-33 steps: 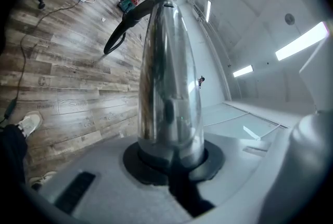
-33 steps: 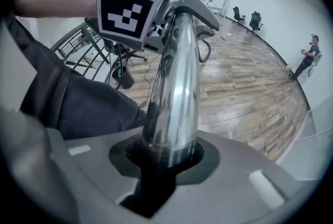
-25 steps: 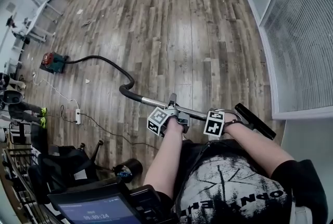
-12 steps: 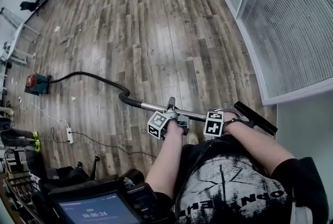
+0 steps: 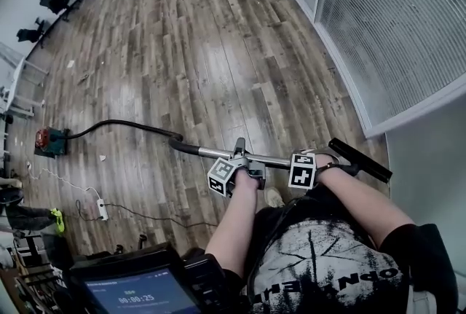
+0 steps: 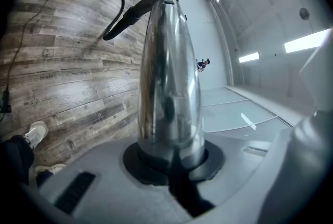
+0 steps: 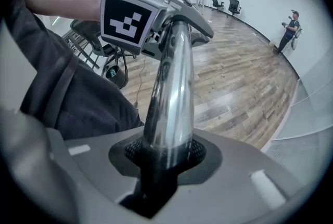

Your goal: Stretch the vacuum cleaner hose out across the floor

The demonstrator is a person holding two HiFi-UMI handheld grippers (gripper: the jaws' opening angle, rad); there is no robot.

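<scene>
Hose (image 5: 116, 122) across floor (image 5: 218, 50), left tongs (image 6: 171, 158), right tongs (image 7: 166, 154) clamping steel wand (image 5: 211, 153)

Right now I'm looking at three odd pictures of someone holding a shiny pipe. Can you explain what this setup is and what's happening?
There is no robot here. A person holds a pair of hand-held tongs in each hand. One picture comes from a camera on the person's head, looking steeply down. The other two come from cameras riding on each pair of tongs, looking along the jaws. The left tongs and right tongs are both clamped on a shiny metal tube. From it, a black hose runs across the wooden floor to the red vacuum cleaner. A power strip also lies on the floor.
</scene>
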